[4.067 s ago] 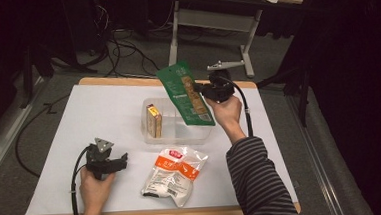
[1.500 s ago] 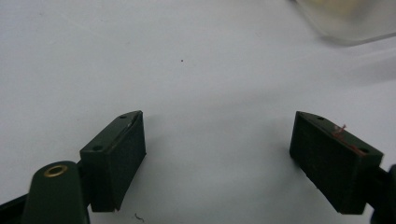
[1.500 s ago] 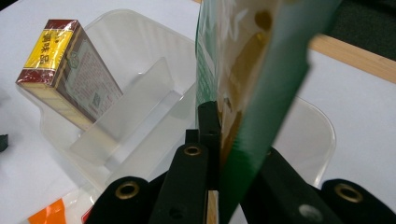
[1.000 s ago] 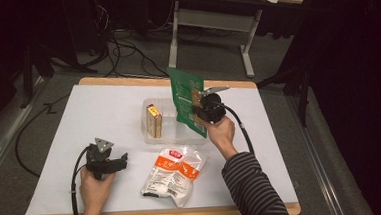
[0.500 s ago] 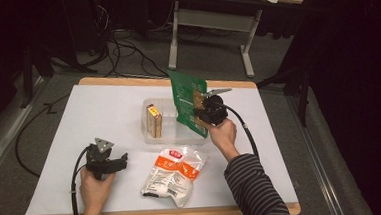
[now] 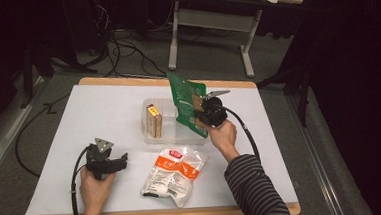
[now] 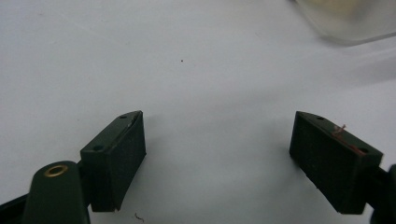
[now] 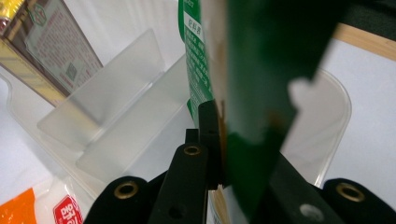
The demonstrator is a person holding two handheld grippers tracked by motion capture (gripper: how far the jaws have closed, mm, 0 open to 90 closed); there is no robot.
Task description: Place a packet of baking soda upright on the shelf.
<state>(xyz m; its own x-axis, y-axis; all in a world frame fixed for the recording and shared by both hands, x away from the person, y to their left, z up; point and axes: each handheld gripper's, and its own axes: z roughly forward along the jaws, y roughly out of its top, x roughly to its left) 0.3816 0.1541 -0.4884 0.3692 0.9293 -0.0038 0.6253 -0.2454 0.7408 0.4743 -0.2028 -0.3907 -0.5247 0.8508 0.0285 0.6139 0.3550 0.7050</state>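
Note:
My right gripper (image 6: 201,114) is shut on a green snack packet (image 6: 184,100), held upright over the right half of a clear plastic tray (image 6: 172,135). In the right gripper view the green packet (image 8: 261,70) stands on edge between the jaws, above the tray's divider (image 8: 116,70). A brown and yellow box (image 6: 154,121) stands in the tray's left compartment. My left gripper (image 6: 124,161) rests on the white table at the front left. Seen up close, the left gripper (image 7: 217,163) stands open with nothing between its fingers.
An orange and white bag (image 6: 175,169) lies flat on the table in front of the tray. The white table top (image 6: 103,113) has wooden edges. A cable (image 6: 247,131) trails from the right gripper. Beyond the table stands a desk frame (image 6: 208,23).
Since the earliest frame the right hand has brought the green packet forward and left, tilting it upright over the tray. Over the last second it has barely moved. The left hand stays still.

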